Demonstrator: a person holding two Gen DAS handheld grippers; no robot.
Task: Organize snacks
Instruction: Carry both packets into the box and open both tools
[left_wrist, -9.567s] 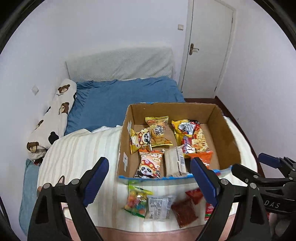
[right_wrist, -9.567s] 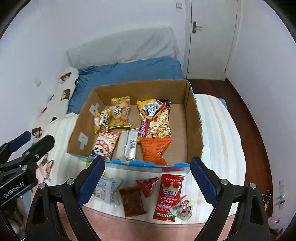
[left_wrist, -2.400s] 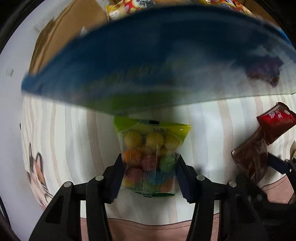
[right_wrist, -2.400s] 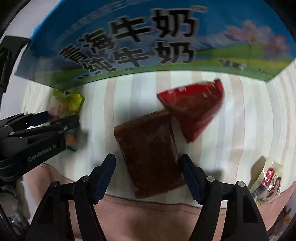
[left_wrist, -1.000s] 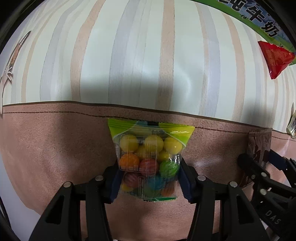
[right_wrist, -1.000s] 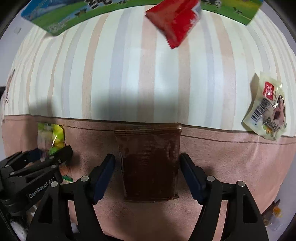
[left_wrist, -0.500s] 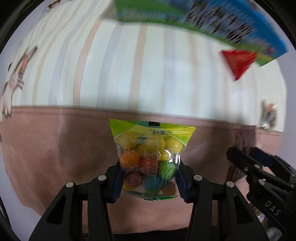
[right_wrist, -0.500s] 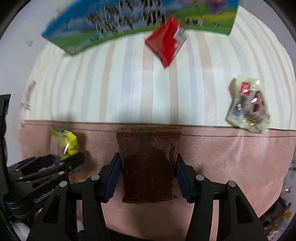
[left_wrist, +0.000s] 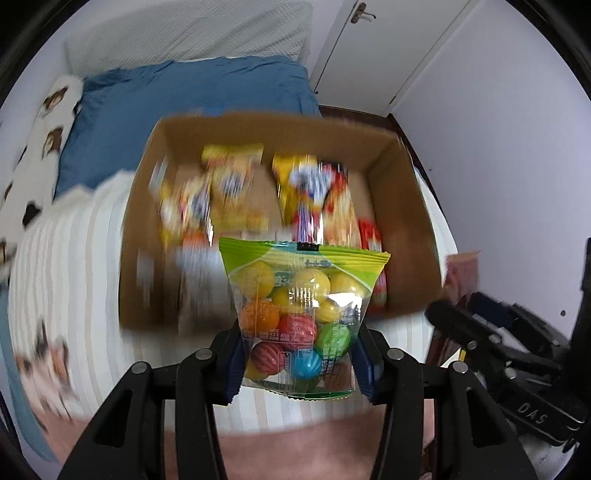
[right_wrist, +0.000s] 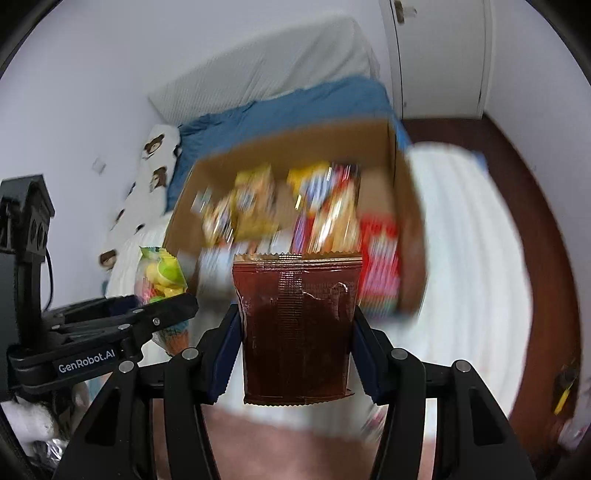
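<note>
A clear bag of coloured candy balls (left_wrist: 299, 306) with a green top stands upright in my left gripper (left_wrist: 299, 354), which is shut on its lower sides. My right gripper (right_wrist: 297, 343) is shut on a dark brown snack packet (right_wrist: 297, 325), also upright. Both hang in the air in front of an open cardboard box (left_wrist: 258, 129) on the bed. Several blurred snack packs (left_wrist: 236, 192) lie inside it. In the right wrist view the candy bag (right_wrist: 162, 273) shows at the left, beside the box (right_wrist: 406, 221). The brown packet (left_wrist: 461, 273) shows at the right of the left wrist view.
The box sits on a striped sheet (left_wrist: 74, 258). Behind it lie a blue blanket (left_wrist: 184, 88) and a bear-print pillow (left_wrist: 44, 125). A white door (left_wrist: 388, 48) and brown floor (right_wrist: 528, 192) are to the right. The bed's pink front edge (left_wrist: 295, 443) is below the grippers.
Both grippers have risen from the bed's front edge and tilted up, each still gripping its packet. The open box and the room have come into view.
</note>
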